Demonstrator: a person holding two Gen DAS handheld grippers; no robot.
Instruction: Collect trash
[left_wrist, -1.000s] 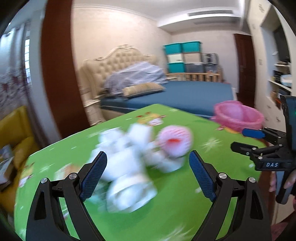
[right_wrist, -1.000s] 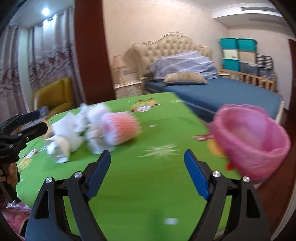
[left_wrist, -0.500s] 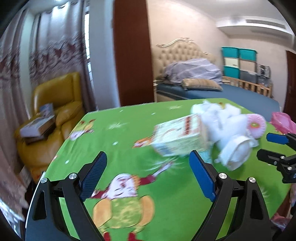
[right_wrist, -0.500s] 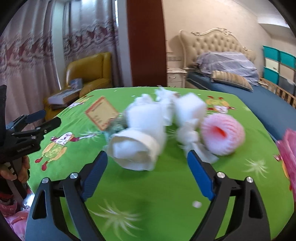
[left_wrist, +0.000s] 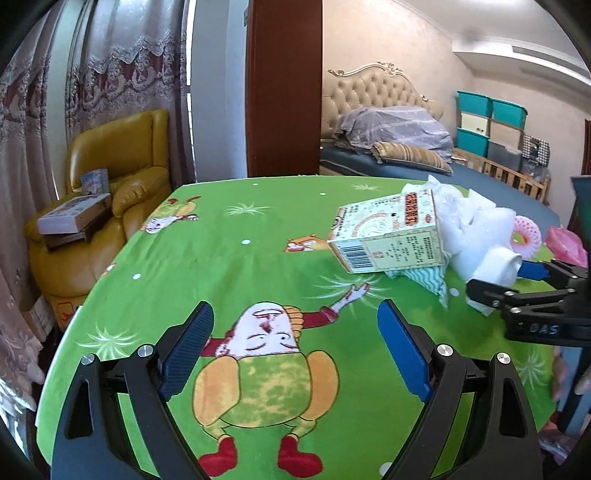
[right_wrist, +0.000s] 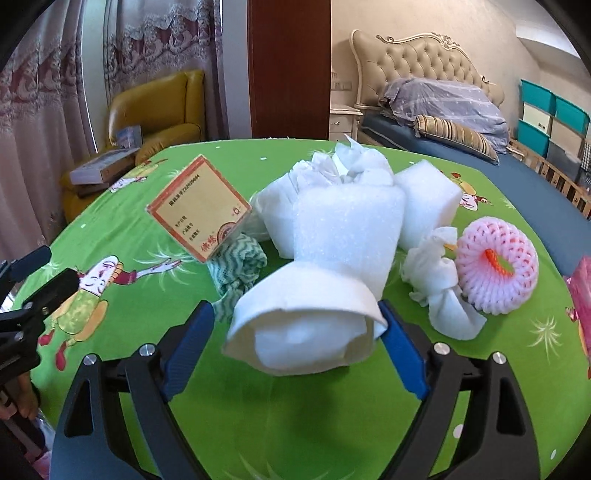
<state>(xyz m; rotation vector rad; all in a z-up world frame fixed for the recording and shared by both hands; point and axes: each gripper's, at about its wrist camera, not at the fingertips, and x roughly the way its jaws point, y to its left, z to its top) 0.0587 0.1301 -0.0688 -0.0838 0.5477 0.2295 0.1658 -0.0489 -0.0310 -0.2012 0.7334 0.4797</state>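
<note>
A pile of trash lies on the green tablecloth (left_wrist: 240, 229): a cardboard box (right_wrist: 199, 210), a rolled white foam sheet (right_wrist: 306, 314), a foam block (right_wrist: 428, 199), crumpled tissue (right_wrist: 439, 288), a green-white cloth (right_wrist: 240, 266) and a pink fruit net (right_wrist: 495, 258). My right gripper (right_wrist: 295, 308) is open, with the near end of the foam roll between its fingers; the left pad stands clear of it. My left gripper (left_wrist: 295, 310) is open over a cartoon print, nothing between its fingers. The box (left_wrist: 388, 232) sits ahead of it to the right, near the right gripper (left_wrist: 506, 279).
A pink bag (right_wrist: 581, 291) shows at the table's right edge. Beyond the table's far left edge stands a yellow armchair (left_wrist: 122, 155) with books on it. A bed (right_wrist: 461, 122) and stacked storage boxes (left_wrist: 487, 125) are behind.
Both views swung left, away from the pink bag. The right gripper closed in on the pile until the foam roll lay between its fingers. The left gripper shifted left past the box.
</note>
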